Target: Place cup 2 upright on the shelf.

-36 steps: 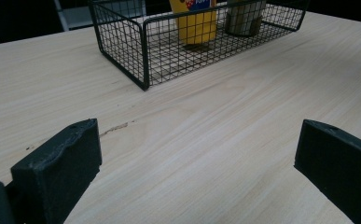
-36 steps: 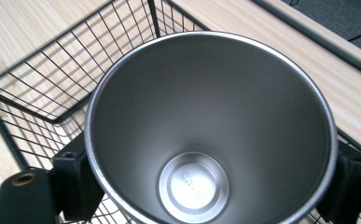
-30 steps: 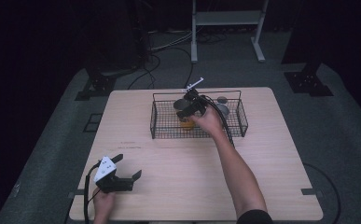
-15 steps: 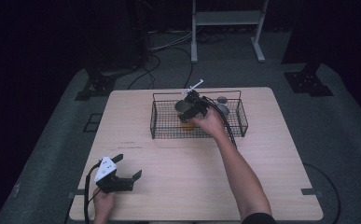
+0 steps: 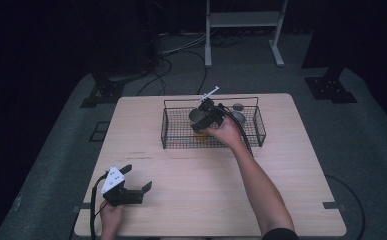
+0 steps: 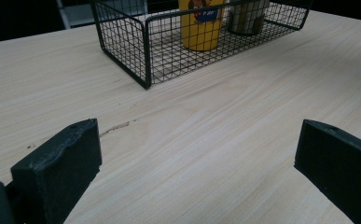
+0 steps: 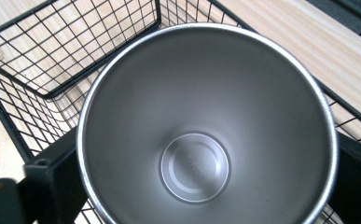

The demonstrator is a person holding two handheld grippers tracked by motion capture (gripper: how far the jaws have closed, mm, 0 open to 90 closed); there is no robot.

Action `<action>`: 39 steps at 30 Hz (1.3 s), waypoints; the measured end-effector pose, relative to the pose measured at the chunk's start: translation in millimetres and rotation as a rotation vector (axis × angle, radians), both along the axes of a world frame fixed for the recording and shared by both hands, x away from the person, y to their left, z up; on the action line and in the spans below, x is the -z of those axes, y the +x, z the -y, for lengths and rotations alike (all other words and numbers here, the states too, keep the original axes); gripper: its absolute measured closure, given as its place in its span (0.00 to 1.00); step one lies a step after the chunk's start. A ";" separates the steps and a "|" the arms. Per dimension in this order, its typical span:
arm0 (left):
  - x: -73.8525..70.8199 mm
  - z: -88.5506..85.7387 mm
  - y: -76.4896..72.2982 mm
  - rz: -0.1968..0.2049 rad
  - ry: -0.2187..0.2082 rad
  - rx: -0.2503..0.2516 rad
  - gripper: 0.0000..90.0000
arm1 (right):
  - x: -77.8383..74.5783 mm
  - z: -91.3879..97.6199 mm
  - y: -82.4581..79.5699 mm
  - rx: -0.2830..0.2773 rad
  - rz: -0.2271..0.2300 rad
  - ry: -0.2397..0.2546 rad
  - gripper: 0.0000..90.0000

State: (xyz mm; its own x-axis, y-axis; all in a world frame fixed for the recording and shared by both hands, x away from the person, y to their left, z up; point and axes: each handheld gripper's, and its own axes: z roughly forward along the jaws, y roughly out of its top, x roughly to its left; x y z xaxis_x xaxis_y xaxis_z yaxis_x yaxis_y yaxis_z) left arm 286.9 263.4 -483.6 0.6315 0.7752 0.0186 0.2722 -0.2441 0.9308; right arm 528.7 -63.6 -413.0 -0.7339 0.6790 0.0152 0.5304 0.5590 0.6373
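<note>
- Yellow cup point(image 6: 201, 23) is stood upright inside wire basket point(image 5: 173, 135) on desk point(image 5: 206, 200).
- Right gripper point(image 5: 206, 118): jaws just opened, set astride the cup.
- Left gripper point(image 5: 131, 182): held open, empty, above desk.

The yellow cup point(image 6: 201, 23) standing in the wire basket point(image 6: 122, 42) carries a printed label: a blue patch with small white lettering beneath a brown figure. The lettering is too small and cut off at the frame edge to read. No other text is legible.
</note>
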 end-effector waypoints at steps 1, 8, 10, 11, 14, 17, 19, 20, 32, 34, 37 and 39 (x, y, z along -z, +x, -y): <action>0.1 0.0 0.1 0.000 -0.001 0.000 0.00 | -0.5 0.4 -0.4 0.003 0.001 0.004 0.03; 0.0 0.1 0.0 0.004 0.004 0.002 0.00 | -6.3 2.4 -3.8 -0.001 0.003 0.053 0.01; 0.1 0.2 -0.1 0.004 0.006 0.003 0.00 | -7.8 1.7 -4.9 -0.003 0.003 0.060 0.00; 0.1 0.1 -0.2 0.003 0.006 0.003 0.00 | -8.0 0.7 -5.4 -0.004 0.011 0.047 0.00; 0.1 0.0 -0.7 0.008 0.007 0.006 0.00 | -9.6 1.5 -5.7 0.006 0.018 0.046 0.00; 0.1 -0.1 -0.6 0.008 0.006 0.006 0.00 | -11.8 5.2 -5.2 0.019 0.018 0.059 0.00; 0.1 -0.2 -0.6 0.008 0.006 0.005 0.00 | -13.4 7.3 -5.3 0.022 0.027 0.059 0.00; 0.1 -0.2 -0.6 0.009 0.005 0.006 0.00 | -14.5 8.5 -5.3 0.023 0.029 0.063 0.00; 0.1 0.1 -0.9 0.006 0.011 0.009 0.00 | -30.5 20.0 -13.0 0.004 0.051 0.141 0.00; 0.1 0.4 -0.9 0.006 0.009 0.008 0.00 | -34.6 23.8 -16.0 -0.004 0.063 0.164 0.00; 0.3 0.9 -1.1 0.005 0.010 0.008 0.00 | -40.2 30.9 -22.1 -0.010 0.072 0.169 0.00; 0.2 1.0 -1.3 0.001 0.010 0.007 0.00 | -43.1 36.1 -26.8 -0.013 0.079 0.164 0.00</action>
